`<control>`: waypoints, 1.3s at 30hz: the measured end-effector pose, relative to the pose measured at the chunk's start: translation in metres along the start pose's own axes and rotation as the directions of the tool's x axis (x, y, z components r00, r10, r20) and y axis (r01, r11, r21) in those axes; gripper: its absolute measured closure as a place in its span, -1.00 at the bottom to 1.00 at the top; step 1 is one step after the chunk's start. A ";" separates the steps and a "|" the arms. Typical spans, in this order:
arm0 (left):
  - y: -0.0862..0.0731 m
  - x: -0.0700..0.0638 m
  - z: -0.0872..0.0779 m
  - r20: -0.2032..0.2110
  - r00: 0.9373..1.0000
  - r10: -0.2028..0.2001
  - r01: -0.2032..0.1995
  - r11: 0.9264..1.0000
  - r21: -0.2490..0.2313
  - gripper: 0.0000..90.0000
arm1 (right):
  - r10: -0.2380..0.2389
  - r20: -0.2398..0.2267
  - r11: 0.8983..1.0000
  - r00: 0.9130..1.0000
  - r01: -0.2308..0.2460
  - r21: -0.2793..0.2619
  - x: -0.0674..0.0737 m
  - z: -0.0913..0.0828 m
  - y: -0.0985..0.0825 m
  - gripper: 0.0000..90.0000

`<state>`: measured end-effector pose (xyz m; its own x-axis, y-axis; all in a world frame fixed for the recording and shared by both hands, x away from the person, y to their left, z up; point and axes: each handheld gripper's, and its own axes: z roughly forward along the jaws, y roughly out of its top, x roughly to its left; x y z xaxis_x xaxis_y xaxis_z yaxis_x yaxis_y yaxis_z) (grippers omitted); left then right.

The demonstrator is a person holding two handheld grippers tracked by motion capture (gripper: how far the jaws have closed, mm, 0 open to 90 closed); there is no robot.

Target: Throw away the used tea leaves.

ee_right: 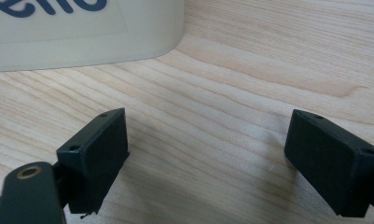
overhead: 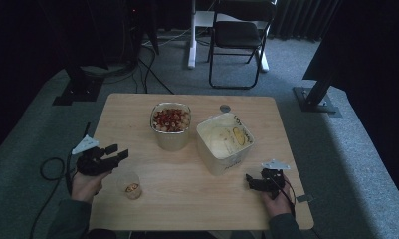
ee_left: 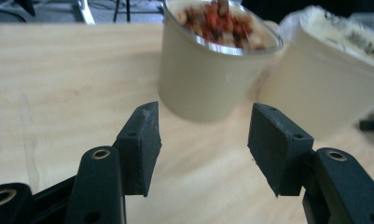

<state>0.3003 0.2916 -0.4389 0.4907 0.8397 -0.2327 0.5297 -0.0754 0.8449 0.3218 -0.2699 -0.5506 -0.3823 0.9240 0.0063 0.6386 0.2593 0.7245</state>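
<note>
We find the left gripper (overhead: pixel 115 152) at the table's 8 o'clock edge, jaws spread wide and holding nothing. Its jaws point toward 2 o'clock, straight at the round tub of mixed snacks (overhead: pixel 170 125). In the left gripper view that tub (ee_left: pixel 212 60) stands upright ahead of the gap between the jaws, clearly apart from them; we judge it the likely target, though the small clear cup (overhead: pixel 131 185) at the gripper's 5 o'clock, with a little food in its bottom, lies nearer to this hand.

The tub's long axis is vertical, its open mouth up, so a side approach across the bare tabletop (overhead: pixel 187 189) fits the present jaw line. The left hand is the nearer one to it.

The right gripper (overhead: pixel 250 182) rests at the table's 4 o'clock, jaws also wide and empty, pointing toward 9 o'clock. Just beyond them in the right gripper view we see the lower corner of the square cream container (ee_right: pixel 82 32), near but not touching.

In the high view the square container (overhead: pixel 224 142) stands just beside the tub at the tub's 4 o'clock; we cannot tell whether they touch. It crowds the tub's right flank, so we judge the far jaw has little room there. A small grey disc (overhead: pixel 225 108) lies at the table's 12 o'clock, well clear.
</note>
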 end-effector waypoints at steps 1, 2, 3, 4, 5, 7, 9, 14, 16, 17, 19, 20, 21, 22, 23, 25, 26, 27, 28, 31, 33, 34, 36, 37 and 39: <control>0.000 0.000 0.000 0.000 1.000 0.000 0.000 1.000 0.000 -0.02 | 0.000 0.000 1.000 1.000 0.000 0.000 0.000 0.000 0.000 -0.71; -0.014 -0.004 0.000 0.021 1.000 -0.012 0.011 0.999 0.034 -0.02 | 0.000 0.000 1.000 1.000 0.000 0.000 0.000 0.000 0.000 -0.71; -0.020 -0.006 0.002 0.019 1.000 -0.001 0.000 0.998 0.055 -0.02 | 0.000 0.000 1.000 1.000 0.000 0.000 0.000 0.000 0.000 -0.71; -0.025 -0.007 0.003 0.019 1.000 0.004 -0.006 0.997 0.072 -0.02 | 0.000 0.000 1.000 1.000 0.000 0.001 0.000 0.000 0.000 -0.71; -0.029 -0.008 0.004 0.020 1.000 0.007 -0.008 0.997 0.081 -0.02 | 0.001 -0.001 1.000 1.000 -0.001 -0.001 0.000 0.000 0.000 -0.71; -0.035 -0.008 0.005 0.023 1.000 -0.010 0.008 0.997 0.083 -0.02 | 0.001 0.000 1.000 1.000 -0.001 -0.001 0.000 0.000 0.000 -0.71; -0.040 -0.007 0.005 0.025 1.000 -0.014 0.011 0.995 0.094 0.01 | 0.001 0.000 1.000 1.000 -0.001 -0.001 0.000 0.000 0.000 -0.71; -0.046 -0.008 0.011 0.020 1.000 -0.004 0.001 0.988 0.154 0.27 | 0.001 0.000 1.000 1.000 -0.001 0.000 0.000 0.000 0.000 -0.71; -0.047 -0.009 0.014 0.012 1.000 0.022 -0.024 0.984 0.176 0.44 | 0.001 0.000 1.000 1.000 -0.001 -0.001 0.000 0.000 0.000 -0.71; -0.047 -0.010 0.016 0.001 1.000 0.031 -0.031 0.982 0.186 0.53 | 0.001 0.000 1.000 1.000 -0.001 -0.001 0.000 0.000 0.000 -0.71; -0.045 -0.010 0.018 -0.009 0.999 0.042 -0.039 0.980 0.194 0.69 | 0.001 0.000 1.000 1.000 -0.001 -0.001 0.000 0.000 0.000 -0.71; -0.044 -0.009 0.019 -0.010 0.999 0.043 -0.040 0.981 0.190 0.73 | 0.001 0.000 1.000 1.000 -0.001 -0.001 0.000 0.000 0.000 -0.71; -0.042 -0.009 0.020 -0.018 0.999 0.043 -0.039 0.981 0.188 0.77 | 0.001 0.000 1.000 1.000 -0.001 0.000 0.000 0.000 0.000 -0.71; -0.040 -0.008 0.022 -0.031 0.998 0.051 -0.044 0.981 0.186 0.80 | 0.001 0.000 1.000 1.000 -0.001 0.000 0.000 0.000 0.000 -0.71; -0.038 -0.008 0.024 -0.041 0.997 0.058 -0.050 0.981 0.185 0.80 | 0.001 0.000 1.000 1.000 -0.001 -0.001 0.000 0.000 0.000 -0.71; -0.032 -0.004 0.029 -0.067 0.996 0.060 -0.048 0.984 0.173 0.81 | 0.001 0.000 1.000 1.000 -0.001 0.000 0.000 0.000 0.000 -0.71; -0.029 0.000 0.033 -0.081 0.995 0.057 -0.043 0.985 0.169 0.82 | 0.001 0.000 1.000 1.000 -0.001 -0.001 0.000 0.000 0.000 -0.71; -0.025 0.004 0.037 -0.098 0.994 0.051 -0.035 0.986 0.163 0.82 | 0.000 0.000 1.000 1.000 0.000 -0.001 0.000 0.000 0.000 -0.71; -0.021 0.009 0.041 -0.115 0.993 0.038 -0.021 0.988 0.151 0.82 | 0.000 0.000 1.000 1.000 0.000 -0.001 0.000 0.000 0.000 -0.71; -0.008 0.024 0.056 -0.166 0.986 -0.007 0.027 0.993 0.118 0.82 | 0.000 0.000 1.000 1.000 0.000 0.000 0.000 0.000 0.000 -0.71; 0.001 0.032 0.068 -0.207 0.978 -0.031 0.052 0.994 0.097 0.82 | 0.000 0.000 1.000 1.000 0.000 0.000 0.000 0.000 0.000 -0.71; 0.006 0.036 0.074 -0.230 0.972 -0.045 0.067 0.994 0.090 0.82 | 0.000 0.000 1.000 1.000 0.000 0.000 0.000 0.000 0.000 -0.71; 0.014 0.043 0.088 -0.267 0.961 -0.071 0.095 0.992 0.079 0.82 | 0.001 0.000 1.000 1.000 -0.001 0.000 0.000 0.000 0.000 -0.71; 0.019 0.047 0.094 -0.278 0.956 -0.090 0.113 0.991 0.068 0.82 | 0.001 0.000 1.000 1.000 -0.001 0.000 0.000 0.000 0.000 -0.71; 0.028 0.054 0.106 -0.299 0.949 -0.104 0.128 0.990 0.062 0.82 | 0.001 0.000 1.000 1.000 -0.001 0.000 0.000 0.000 0.000 -0.71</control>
<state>0.4149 0.2782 -0.4793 0.2034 0.9651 -0.1648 0.6304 -0.0003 0.7762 0.3218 -0.2699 -0.5506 -0.3819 0.9242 0.0071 0.6390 0.2584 0.7245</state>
